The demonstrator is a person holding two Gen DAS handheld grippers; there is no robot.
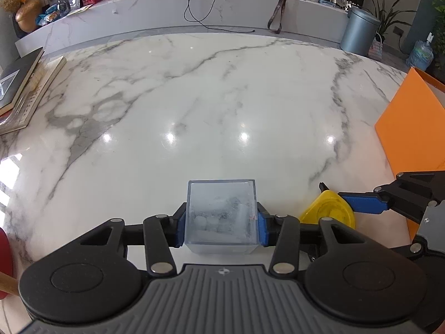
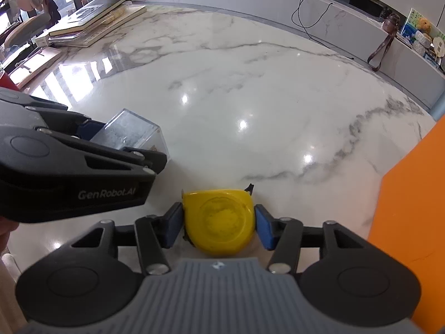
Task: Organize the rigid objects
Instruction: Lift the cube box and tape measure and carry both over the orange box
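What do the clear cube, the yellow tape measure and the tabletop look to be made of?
Clear cube: looks like acrylic or hard plastic, see-through walls, cloudy scuffed face. Yellow tape measure: glossy moulded plastic case, worn round centre panel. Tabletop: polished marble or a marble-look slab, white with grey veins and sharp lamp reflections.

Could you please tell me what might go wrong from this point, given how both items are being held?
The clear box has smooth walls, so it could slip from the left hand-held gripper. The right hand-held gripper pinches the rounded yellow tape measure, which might twist out. Both sit close together and could collide.
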